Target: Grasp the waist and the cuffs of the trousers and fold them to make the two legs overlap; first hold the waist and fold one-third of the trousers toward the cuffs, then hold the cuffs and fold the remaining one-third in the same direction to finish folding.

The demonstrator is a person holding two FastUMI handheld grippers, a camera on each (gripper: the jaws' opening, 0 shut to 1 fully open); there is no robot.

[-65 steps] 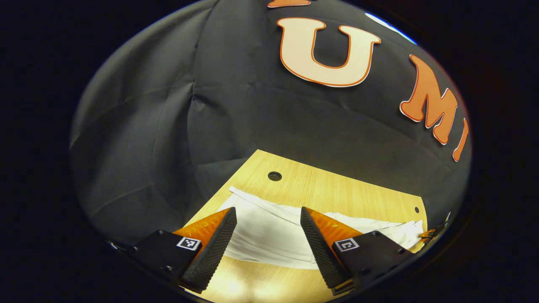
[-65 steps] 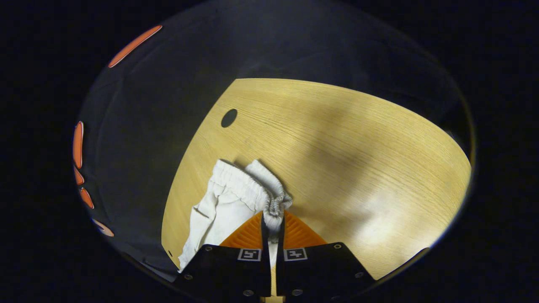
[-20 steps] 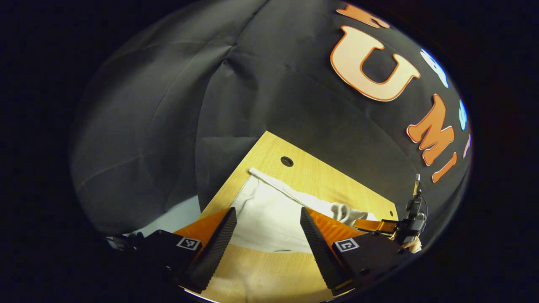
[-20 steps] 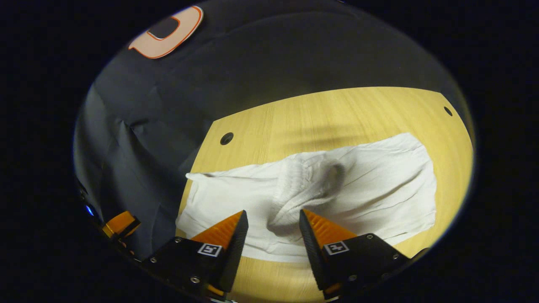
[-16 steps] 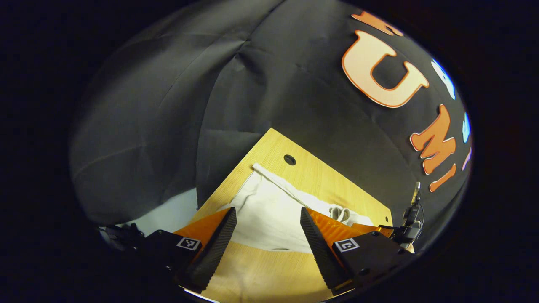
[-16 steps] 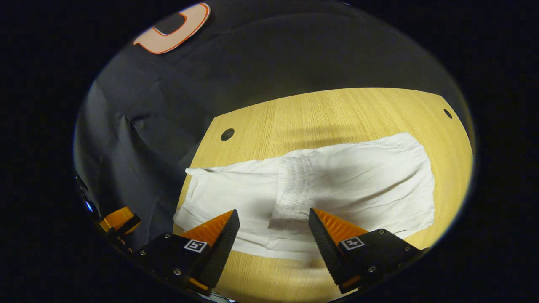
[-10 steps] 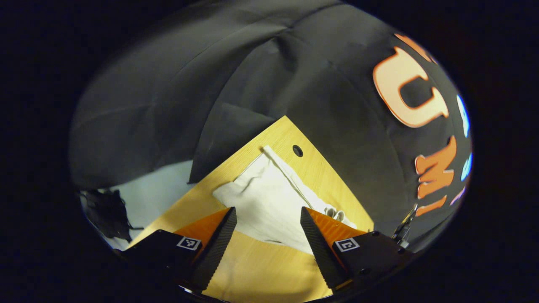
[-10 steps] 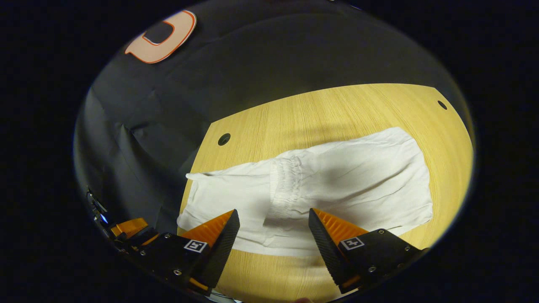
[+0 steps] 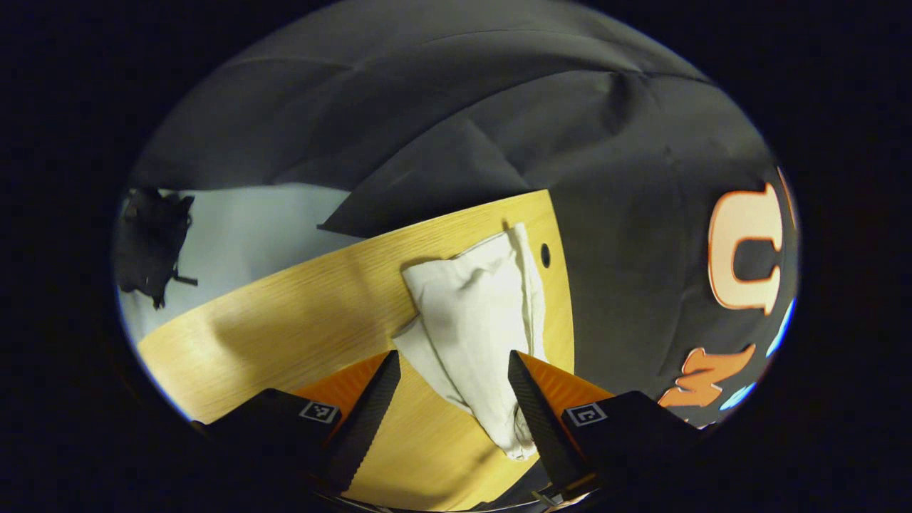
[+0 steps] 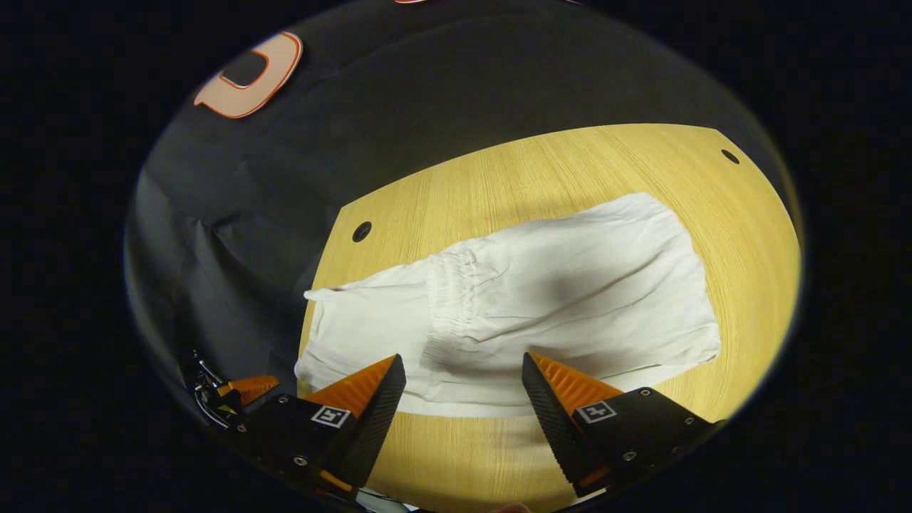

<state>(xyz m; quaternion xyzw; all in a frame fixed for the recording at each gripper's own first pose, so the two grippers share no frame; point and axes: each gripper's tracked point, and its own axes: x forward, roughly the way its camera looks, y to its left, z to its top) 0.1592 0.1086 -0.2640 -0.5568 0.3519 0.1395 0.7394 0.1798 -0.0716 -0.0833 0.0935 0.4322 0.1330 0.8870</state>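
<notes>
Fingers (image 10: 566,406) of the right gripper (image 10: 463,370) stand wide apart with nothing between them, hanging above the near edge of the white trousers (image 10: 541,299). Ahead of these fingers the trousers lie flat on the wooden desk (image 10: 570,178), with the elastic waist (image 10: 445,285) folded over onto the legs, its gathered band running across the cloth just beyond the gap between the fingers. The cuff end (image 10: 335,328) stretches to the left of the fingers, past the waist band, and the folded edge lies off to their right. A round hole (image 10: 362,231) in the desk sits beyond the cuff end, and a second hole (image 10: 729,156) sits far to the right. Low to the left of the right fingers, part of the left gripper (image 10: 239,392) shows beside the desk's edge.

Fingers (image 9: 531,406) of the left gripper (image 9: 452,367) also gape wide, gripping nothing. Between and ahead of them the trousers (image 9: 477,320) run away as a narrow strip, with one end of it close against the right finger. The desk (image 9: 285,320) spreads to the left of these fingers, and pale floor (image 9: 249,228) shows beyond its far edge.
</notes>
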